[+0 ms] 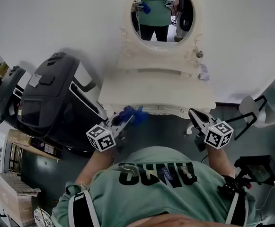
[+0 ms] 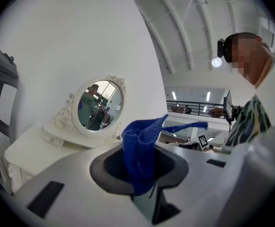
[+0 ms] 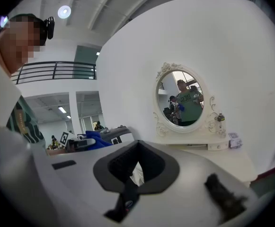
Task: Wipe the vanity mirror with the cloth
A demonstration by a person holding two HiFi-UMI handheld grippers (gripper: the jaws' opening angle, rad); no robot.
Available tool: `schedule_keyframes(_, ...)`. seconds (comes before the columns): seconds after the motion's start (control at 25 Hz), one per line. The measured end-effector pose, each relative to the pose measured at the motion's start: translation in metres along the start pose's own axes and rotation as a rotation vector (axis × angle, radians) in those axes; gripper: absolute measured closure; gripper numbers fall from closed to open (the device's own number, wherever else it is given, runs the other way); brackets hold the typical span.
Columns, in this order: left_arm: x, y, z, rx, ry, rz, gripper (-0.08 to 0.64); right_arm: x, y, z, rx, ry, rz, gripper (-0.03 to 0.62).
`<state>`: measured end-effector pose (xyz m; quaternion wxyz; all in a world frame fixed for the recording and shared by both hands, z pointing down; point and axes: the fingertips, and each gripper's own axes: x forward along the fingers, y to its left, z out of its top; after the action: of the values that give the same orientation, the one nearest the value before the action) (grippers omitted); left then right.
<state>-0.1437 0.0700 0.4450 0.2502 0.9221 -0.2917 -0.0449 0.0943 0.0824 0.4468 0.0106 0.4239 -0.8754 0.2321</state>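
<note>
The white vanity (image 1: 142,91) stands against the wall ahead, with its oval mirror (image 1: 162,13) upright on top; the glass reflects the person and both grippers. My left gripper (image 1: 126,122) hovers in front of the vanity's front edge, shut on a blue cloth (image 1: 133,113). In the left gripper view the cloth (image 2: 139,145) sticks up from the left gripper (image 2: 139,171), and the mirror (image 2: 99,105) lies well beyond it to the left. My right gripper (image 1: 198,118) is held off the vanity's right front corner, shut and empty. In the right gripper view the mirror (image 3: 181,98) is far ahead of the right gripper (image 3: 136,167).
A small bottle (image 1: 199,54) and a small box (image 1: 203,72) sit on the vanity to the right of the mirror. A large black machine (image 1: 52,98) stands close on the left. A white chair (image 1: 253,110) is at the right, and cardboard boxes (image 1: 9,188) at lower left.
</note>
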Motion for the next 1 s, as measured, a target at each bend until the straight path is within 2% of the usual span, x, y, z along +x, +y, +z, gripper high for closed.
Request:
schedule_keyframes(0.2, 0.018, -0.006, -0.002, 0.010, 0.009, -0.007, 0.466, -0.009, -0.011, 0.006, 0.040, -0.032, 0.040, 0.584)
schedule_keyframes(0.48, 0.075, -0.028, -0.008, 0.012, 0.005, -0.028, 0.466, -0.043, -0.061, 0.016, 0.044, -0.034, 0.039, 0.584)
schedule_keyframes(0.68, 0.118, -0.044, -0.019, -0.014, 0.006, -0.030, 0.466, -0.067, -0.100, 0.025, 0.054, -0.037, 0.055, 0.584)
schedule_keyframes(0.88, 0.149, -0.049, -0.030, -0.023, 0.029, -0.024, 0.466, -0.068, -0.126, 0.023, 0.072, -0.009, 0.081, 0.584)
schedule_keyframes(1.0, 0.156, -0.036, -0.033, -0.036, 0.045, -0.009, 0.466, -0.054, -0.139, 0.019, 0.095, 0.010, 0.087, 0.584)
